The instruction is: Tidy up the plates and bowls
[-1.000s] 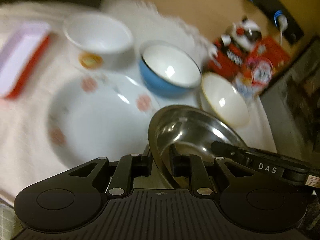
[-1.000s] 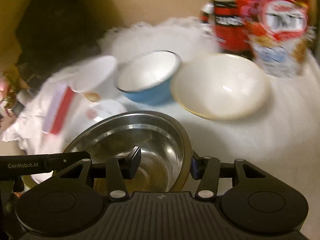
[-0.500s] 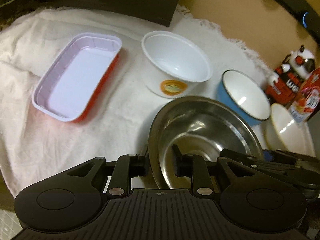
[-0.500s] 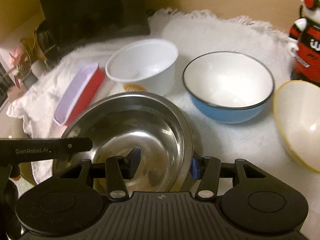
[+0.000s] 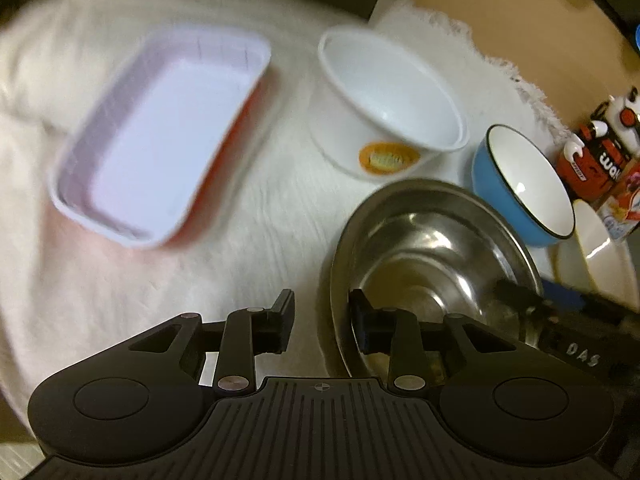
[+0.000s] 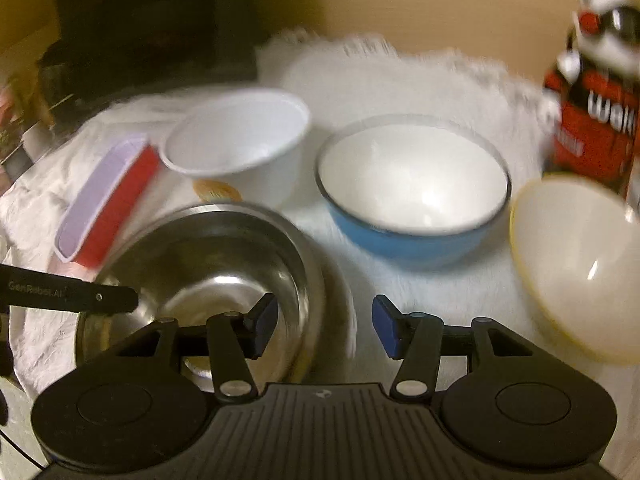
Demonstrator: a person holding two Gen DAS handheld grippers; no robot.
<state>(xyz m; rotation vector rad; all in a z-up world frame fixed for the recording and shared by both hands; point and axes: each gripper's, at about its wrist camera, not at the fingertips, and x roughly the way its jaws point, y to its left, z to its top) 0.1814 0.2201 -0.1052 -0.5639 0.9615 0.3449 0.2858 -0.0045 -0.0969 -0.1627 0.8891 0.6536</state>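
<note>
A steel bowl (image 5: 424, 256) rests on the white cloth (image 5: 248, 240), close in front of both grippers. My left gripper (image 5: 322, 312) straddles its near-left rim, one finger inside and one outside. Its jaws are opening, with a gap showing on each side of the rim. My right gripper (image 6: 324, 316) straddles the opposite rim of the steel bowl (image 6: 208, 264), also with gaps, and presses on nothing. Behind stand a white paper bowl (image 5: 392, 108), a blue bowl (image 6: 412, 200) and a cream bowl (image 6: 576, 264).
A red tray with a pale lining (image 5: 160, 140) lies at the left on the cloth. A red and black toy figure (image 6: 592, 120) and snack packs stand at the right rear. A black box (image 6: 152, 28) is at the back, against a tan wall.
Both grippers moved left and lower with the steel bowl, and the flowered plate left the view. The left fingers, shut on the rim before, have spread apart. The right fingers stand about as wide.
</note>
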